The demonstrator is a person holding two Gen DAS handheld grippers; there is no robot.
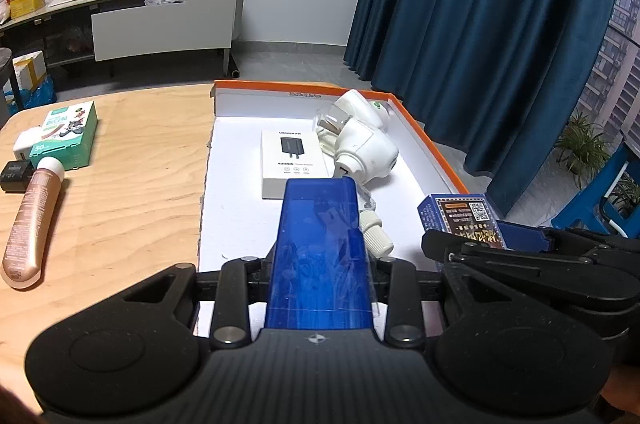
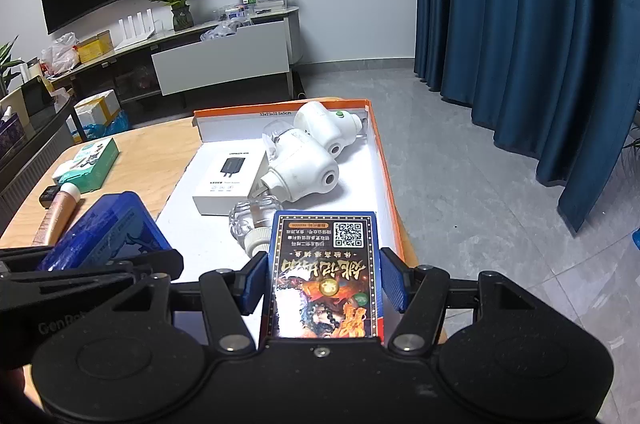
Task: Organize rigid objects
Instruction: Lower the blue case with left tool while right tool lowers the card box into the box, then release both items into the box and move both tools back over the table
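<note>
Desk, left: green box marked "50", pink tube. Left tongs pinch blue case over orange-edged tray, labelled "33x23x12.5x5cm". Inside: white UGREEN charger box, two white plug-in devices. Right tongs pinch QR-coded card box.

Left gripper fingertips hidden behind blue case, clear bottle half hidden behind card box, box print too small to read.
</note>
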